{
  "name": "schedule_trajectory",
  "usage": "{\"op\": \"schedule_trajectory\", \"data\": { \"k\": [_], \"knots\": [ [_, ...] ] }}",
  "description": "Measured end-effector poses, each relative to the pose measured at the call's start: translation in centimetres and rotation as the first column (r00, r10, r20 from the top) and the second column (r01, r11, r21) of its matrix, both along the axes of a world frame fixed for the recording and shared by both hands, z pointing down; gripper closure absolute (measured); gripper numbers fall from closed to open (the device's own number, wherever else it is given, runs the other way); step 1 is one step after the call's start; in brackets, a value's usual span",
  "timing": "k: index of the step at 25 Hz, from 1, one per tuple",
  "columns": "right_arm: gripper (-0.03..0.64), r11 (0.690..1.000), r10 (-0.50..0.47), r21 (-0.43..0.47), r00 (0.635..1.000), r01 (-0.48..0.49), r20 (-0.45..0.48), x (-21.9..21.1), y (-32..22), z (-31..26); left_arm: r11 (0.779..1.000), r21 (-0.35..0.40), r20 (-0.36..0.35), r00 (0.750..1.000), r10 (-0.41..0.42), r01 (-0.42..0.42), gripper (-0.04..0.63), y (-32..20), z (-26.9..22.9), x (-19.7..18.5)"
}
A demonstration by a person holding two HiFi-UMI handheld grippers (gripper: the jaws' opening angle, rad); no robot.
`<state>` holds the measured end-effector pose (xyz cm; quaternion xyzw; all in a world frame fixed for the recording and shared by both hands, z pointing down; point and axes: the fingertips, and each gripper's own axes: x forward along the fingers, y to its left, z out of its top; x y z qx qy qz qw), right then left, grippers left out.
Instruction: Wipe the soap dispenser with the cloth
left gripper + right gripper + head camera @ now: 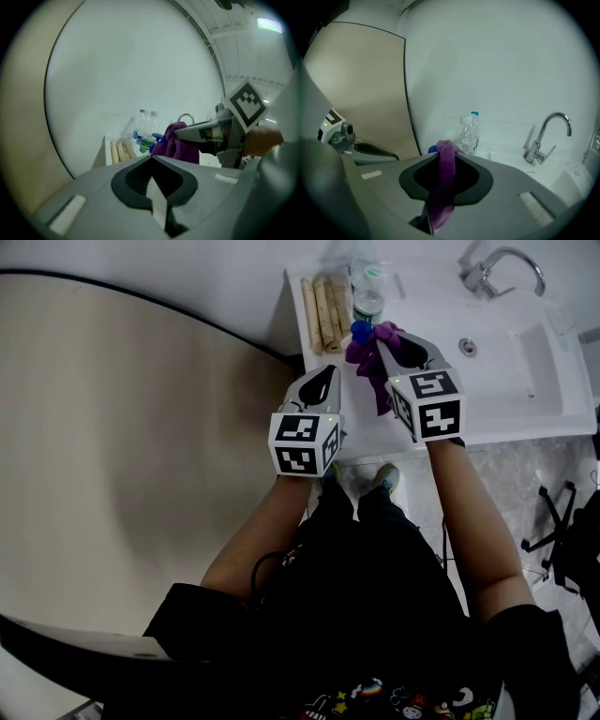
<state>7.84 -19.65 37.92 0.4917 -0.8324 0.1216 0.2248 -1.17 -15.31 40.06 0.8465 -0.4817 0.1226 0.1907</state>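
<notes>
White bench (pixel 412 427) w/ sunk basin (pixel 525 362) & tap (pixel 487 273), pale wall behind. R gripper (pixel 382 337) is over the bench's back-left corner, fingers shut tight on the purple cloth (pixel 367 360), which hangs down from them. L gripper (pixel 328 373) is nearer the person, fingers closed w/ nothing btwn. Cloth's bunched top is just beside the soap dispenser (pixel 360 331), only its blue pump showing, in front of the water bottles (pixel 370 292).

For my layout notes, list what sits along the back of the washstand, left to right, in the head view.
In order: pale sticks → clear plastic bottles → tap. The blue pump and purple cloth overlap the bottles, so they are left out.
</notes>
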Motion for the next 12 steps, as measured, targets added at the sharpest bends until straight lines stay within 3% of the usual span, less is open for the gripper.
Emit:
{"op": "schedule_trajectory", "data": {
  "k": [7, 12],
  "knots": [
    [0.532, 0.992, -0.031, 0.119, 0.998, 0.037, -0.052, -0.1, -1.3, -5.3, 1.000, 0.015, -0.014, 1.000, -0.004, 0.004, 0.595, -0.6, -1.0, -0.1],
    [0.531, 0.983, -0.105, 0.137, 0.983, 0.125, -0.149, -3.1, -1.5, -4.8, 1.000, 0.022, -0.024, 1.000, -0.014, 0.014, 0.595, -1.0, -1.4, -1.0]
  ]
}}
